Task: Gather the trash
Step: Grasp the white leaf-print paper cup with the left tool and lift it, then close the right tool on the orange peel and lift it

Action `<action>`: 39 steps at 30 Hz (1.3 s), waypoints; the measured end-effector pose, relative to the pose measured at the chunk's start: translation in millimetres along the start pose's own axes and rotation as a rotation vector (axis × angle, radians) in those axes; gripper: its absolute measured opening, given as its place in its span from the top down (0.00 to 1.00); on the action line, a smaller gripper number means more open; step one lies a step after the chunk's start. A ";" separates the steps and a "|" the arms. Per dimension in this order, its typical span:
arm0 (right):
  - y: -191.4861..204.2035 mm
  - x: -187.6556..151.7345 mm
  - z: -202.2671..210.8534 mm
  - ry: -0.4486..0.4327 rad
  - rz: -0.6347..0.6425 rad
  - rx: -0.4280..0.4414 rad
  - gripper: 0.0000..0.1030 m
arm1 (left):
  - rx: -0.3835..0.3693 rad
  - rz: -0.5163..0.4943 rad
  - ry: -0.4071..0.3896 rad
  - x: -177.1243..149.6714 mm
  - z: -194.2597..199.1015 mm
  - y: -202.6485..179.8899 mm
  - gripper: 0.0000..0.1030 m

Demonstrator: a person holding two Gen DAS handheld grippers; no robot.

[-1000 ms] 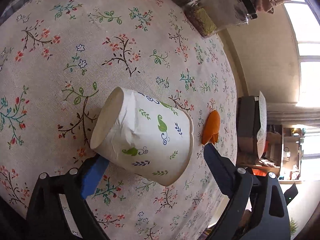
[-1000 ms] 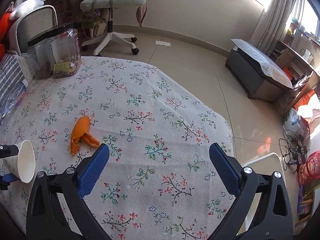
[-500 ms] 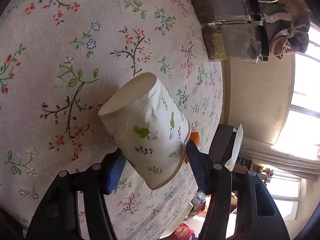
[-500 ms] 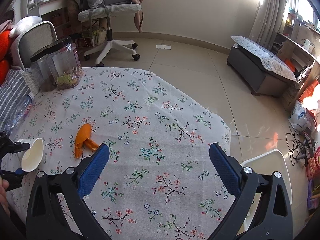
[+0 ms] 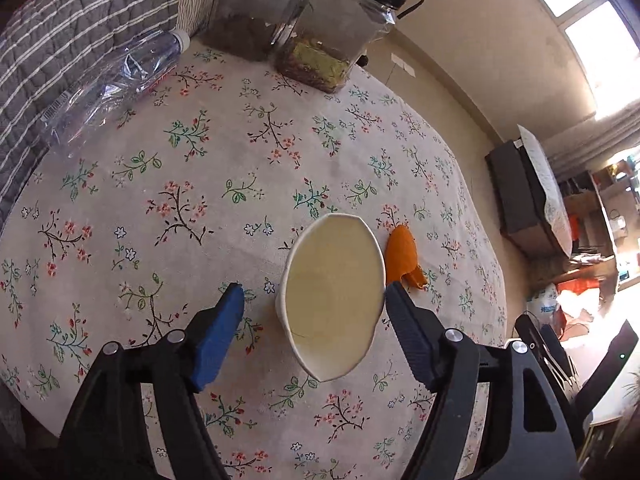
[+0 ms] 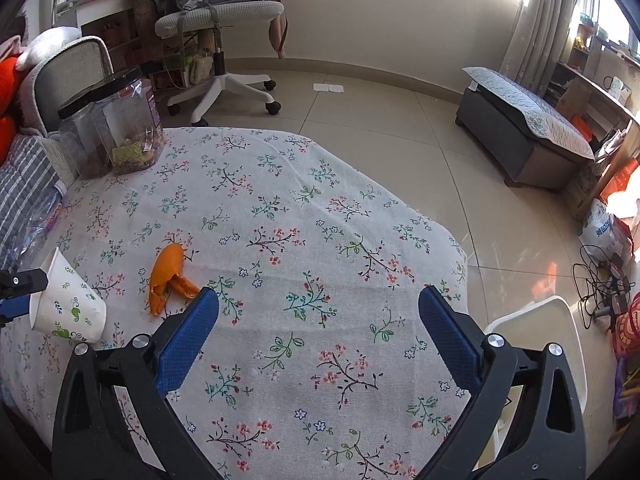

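Jaws of the left gripper point(image 5: 314, 300) partly open on either side of the paper cup point(image 5: 334, 296); one side touching the rim, a small gap on the other, so cannot tell if held tight. Cup tipped on the worktop point(image 6: 320, 240), mouth facing the jaws. Jaws of the right gripper point(image 6: 318, 304) wide open, holding nothing. Orange peel point(image 6: 168, 276) just beside the cup, ahead and left of the right jaws, long side pointing away; probably easiest for the free right side

Left gripper point(image 5: 314, 294): fingers point(image 5: 218, 334) spread apart, the right one touching a paper cup's point(image 5: 334, 296) rim, the left one clear of it.
Right gripper point(image 6: 318, 314): fingers point(image 6: 448, 336) spread wide, nothing between them, hovering above the surface.
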State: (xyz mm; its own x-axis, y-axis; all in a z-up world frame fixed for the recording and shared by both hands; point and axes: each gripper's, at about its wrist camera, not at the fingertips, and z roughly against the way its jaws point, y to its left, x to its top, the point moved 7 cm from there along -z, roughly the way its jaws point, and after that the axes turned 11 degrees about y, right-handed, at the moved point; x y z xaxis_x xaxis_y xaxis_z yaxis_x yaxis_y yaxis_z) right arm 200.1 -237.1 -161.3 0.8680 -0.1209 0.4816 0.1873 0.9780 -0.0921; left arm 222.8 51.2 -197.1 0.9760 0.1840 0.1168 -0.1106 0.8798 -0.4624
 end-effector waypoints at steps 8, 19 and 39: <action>3.6 -0.2 -3.6 0.007 0.015 0.007 0.07 | -0.010 0.024 0.000 -8.8 -3.3 3.9 0.13; -10.6 2.6 -6.5 0.000 -0.038 -0.014 0.07 | 0.327 -0.378 -0.141 -30.7 -27.2 -56.2 0.10; 113.5 21.8 -74.3 0.221 0.063 0.108 0.07 | 0.111 -0.209 -0.288 22.0 32.1 -23.4 0.56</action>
State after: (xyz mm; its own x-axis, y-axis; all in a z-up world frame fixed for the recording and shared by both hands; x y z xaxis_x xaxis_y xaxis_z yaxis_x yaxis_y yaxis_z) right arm 274.4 -141.4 -226.0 0.9580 -0.0815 0.2750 0.0895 0.9958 -0.0165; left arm 240.7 48.8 -155.5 0.8885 0.0976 0.4484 0.0500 0.9507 -0.3060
